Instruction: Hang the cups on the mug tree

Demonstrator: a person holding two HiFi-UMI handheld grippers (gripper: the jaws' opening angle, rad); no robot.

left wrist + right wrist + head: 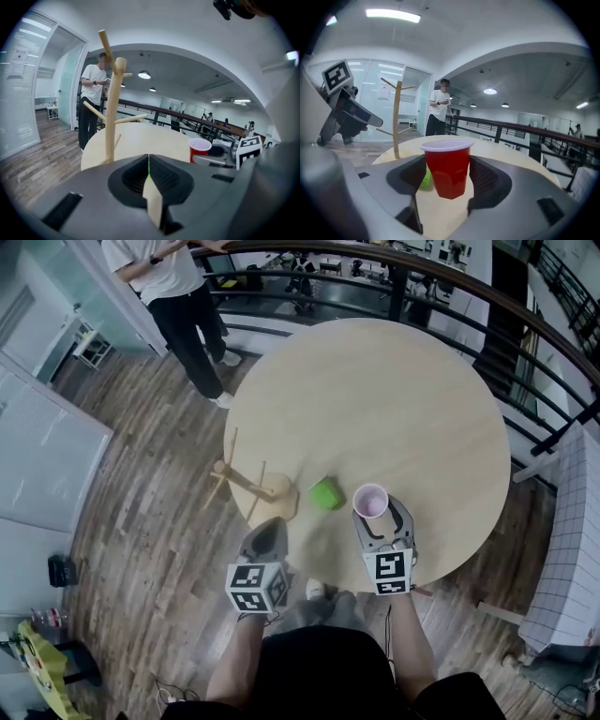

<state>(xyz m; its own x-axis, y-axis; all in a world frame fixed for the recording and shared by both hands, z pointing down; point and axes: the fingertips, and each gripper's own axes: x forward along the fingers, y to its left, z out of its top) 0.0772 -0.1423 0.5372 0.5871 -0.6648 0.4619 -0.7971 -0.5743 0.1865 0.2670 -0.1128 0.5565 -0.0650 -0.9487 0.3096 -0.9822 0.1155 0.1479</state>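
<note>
Head view: round pale-wood table (394, 399); wooden mug tree (246, 484) with dowel pegs at the near-left edge; green cup (325, 493) just beside its base.
Left gripper view: left gripper (149, 174) pressed together, empty.
Right gripper view: right gripper (446, 174) pinching tapered red cup (446, 164), white-rimmed.

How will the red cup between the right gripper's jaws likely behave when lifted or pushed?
Probably light: the red cup looks thin-walled and, in the head view, empty. Likely squashy, so the right gripper could dent its sides. Its base is narrower than its rim, so a push may tip it.
</note>
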